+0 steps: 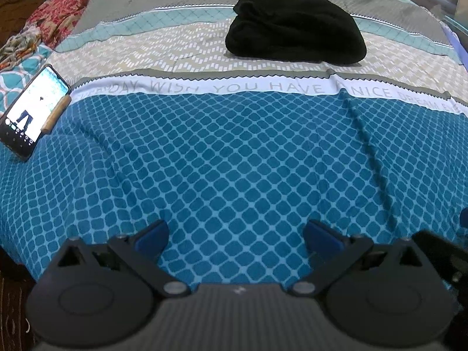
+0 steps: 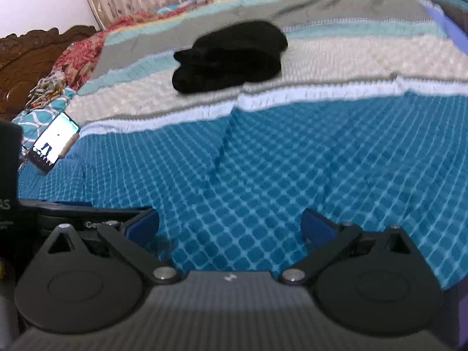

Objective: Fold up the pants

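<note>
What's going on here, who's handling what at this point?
Nothing is being handled at this moment. The black pants lie folded in a bundle on the bedspread, far from both grippers. The left gripper and right gripper hang open and empty over the blue part. A lit phone sits at the left edge.

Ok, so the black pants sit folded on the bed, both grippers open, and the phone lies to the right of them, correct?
Not quite: the phone lies to the left of the pants, as the left wrist view shows. The rest holds: pants folded on the bed, left gripper and right gripper open.
</note>
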